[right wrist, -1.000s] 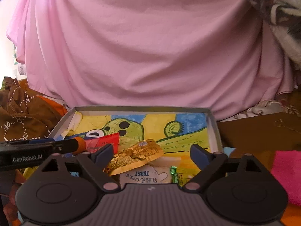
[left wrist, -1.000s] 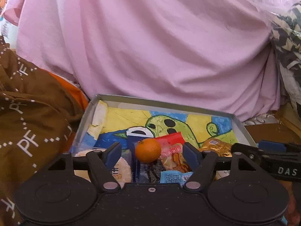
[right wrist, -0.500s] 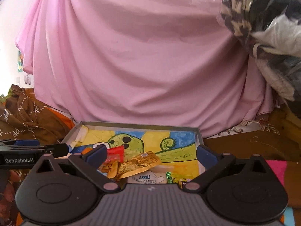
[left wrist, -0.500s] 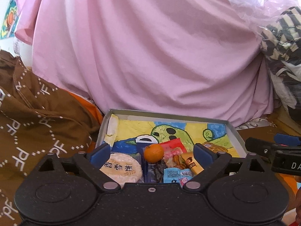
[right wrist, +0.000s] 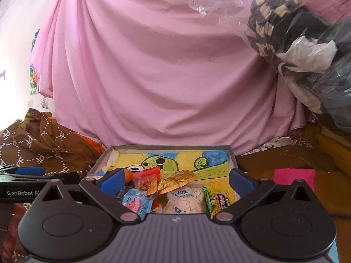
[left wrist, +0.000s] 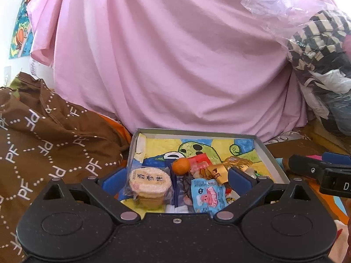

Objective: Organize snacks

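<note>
A shallow grey tray point(left wrist: 197, 132) point(right wrist: 171, 146) lined with a green cartoon drawing holds a pile of snacks. In the left wrist view I see a small orange point(left wrist: 181, 165), a round rice-cracker packet point(left wrist: 150, 178), a blue packet point(left wrist: 208, 194) and a gold packet point(left wrist: 238, 162). The right wrist view adds a white toast packet point(right wrist: 183, 198), a green packet point(right wrist: 210, 199) and a red packet point(right wrist: 149, 174). My left gripper point(left wrist: 175, 179) hovers open over the tray's near left side, holding nothing. Beside it, my right gripper point(right wrist: 176, 182) is open and empty over the near right side.
A pink sheet point(left wrist: 175, 65) hangs right behind the tray. Brown lettered fabric point(left wrist: 43, 142) is heaped on the left. A clear bag of clothes point(right wrist: 307, 43) looms at the upper right. A pink cloth point(right wrist: 294, 175) lies right of the tray.
Both grippers have drawn back and up from the tray, so more of the snack pile shows. The left gripper's fingers have spread wider; the orange stays in the tray.
</note>
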`<act>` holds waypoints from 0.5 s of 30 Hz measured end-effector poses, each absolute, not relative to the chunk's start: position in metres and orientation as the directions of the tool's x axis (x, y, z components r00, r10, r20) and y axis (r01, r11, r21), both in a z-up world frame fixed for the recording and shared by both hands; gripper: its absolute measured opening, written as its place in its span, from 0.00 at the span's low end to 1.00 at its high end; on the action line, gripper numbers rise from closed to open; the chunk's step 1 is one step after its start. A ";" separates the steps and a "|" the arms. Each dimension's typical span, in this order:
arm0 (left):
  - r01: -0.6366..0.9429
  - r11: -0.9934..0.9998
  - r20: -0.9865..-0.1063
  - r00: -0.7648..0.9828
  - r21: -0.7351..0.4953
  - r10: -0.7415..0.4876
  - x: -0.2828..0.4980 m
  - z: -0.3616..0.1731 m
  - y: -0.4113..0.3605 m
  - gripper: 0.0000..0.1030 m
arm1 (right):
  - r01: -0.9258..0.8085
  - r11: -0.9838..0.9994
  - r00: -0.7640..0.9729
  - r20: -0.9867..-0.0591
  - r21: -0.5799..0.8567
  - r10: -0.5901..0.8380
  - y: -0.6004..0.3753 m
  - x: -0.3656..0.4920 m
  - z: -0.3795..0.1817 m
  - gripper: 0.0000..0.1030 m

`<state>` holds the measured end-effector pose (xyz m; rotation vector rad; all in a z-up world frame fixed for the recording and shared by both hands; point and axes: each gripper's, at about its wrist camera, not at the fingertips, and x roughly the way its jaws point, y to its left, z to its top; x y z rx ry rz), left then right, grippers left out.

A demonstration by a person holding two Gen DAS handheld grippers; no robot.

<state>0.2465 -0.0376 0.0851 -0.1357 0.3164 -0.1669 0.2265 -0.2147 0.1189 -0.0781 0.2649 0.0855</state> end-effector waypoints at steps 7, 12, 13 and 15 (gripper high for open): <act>0.129 0.979 -0.304 0.937 -0.159 -0.173 0.213 0.089 -0.031 0.96 | -0.111 0.993 0.962 -0.254 -0.049 0.095 -0.211 0.192 0.125 1.00; 0.110 0.981 -0.319 0.935 -0.161 -0.157 0.185 0.087 -0.022 0.96 | -0.108 0.993 0.963 -0.252 -0.037 0.096 -0.209 0.171 0.124 1.00; 0.103 0.980 -0.320 0.935 -0.167 -0.153 0.180 0.087 -0.019 0.96 | -0.109 0.993 0.963 -0.253 -0.035 0.097 -0.208 0.167 0.123 1.00; 0.090 0.979 -0.322 0.935 -0.184 -0.147 0.169 0.086 -0.014 0.97 | -0.112 0.993 0.961 -0.255 -0.023 0.102 -0.206 0.158 0.122 1.00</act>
